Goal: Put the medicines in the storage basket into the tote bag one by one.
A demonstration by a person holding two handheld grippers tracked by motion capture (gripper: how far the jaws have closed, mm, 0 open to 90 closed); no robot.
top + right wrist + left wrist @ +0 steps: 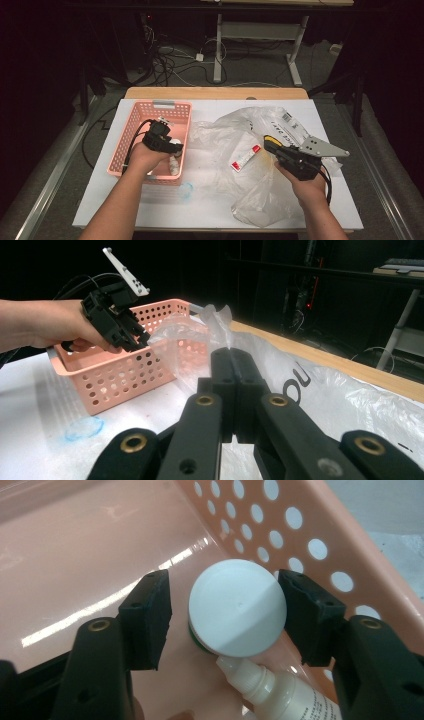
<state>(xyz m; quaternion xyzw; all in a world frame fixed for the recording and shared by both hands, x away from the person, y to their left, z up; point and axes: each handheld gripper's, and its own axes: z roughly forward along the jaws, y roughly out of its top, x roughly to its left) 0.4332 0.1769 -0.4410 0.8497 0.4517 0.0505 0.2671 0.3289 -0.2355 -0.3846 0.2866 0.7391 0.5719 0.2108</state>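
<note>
My left gripper (172, 147) reaches into the front right corner of a pink perforated basket (162, 106). In the left gripper view its jaws stand open around a round white cap (237, 607). There is a gap on the left side, and the right pad (305, 615) is at the cap's edge. A small cream bottle (280, 690) with a nozzle lies just below the cap. My right gripper (267, 142) hovers over a crumpled clear plastic bag (260, 190). In the right gripper view (232, 360) its jaws are pressed together, and I cannot tell if film is pinched.
A white tube with a red end (245, 156) lies in the bag's folds. A small clear bluish piece (186, 190) rests on the white table (150, 210) in front of the basket. Cables and desk legs stand on the floor beyond the table.
</note>
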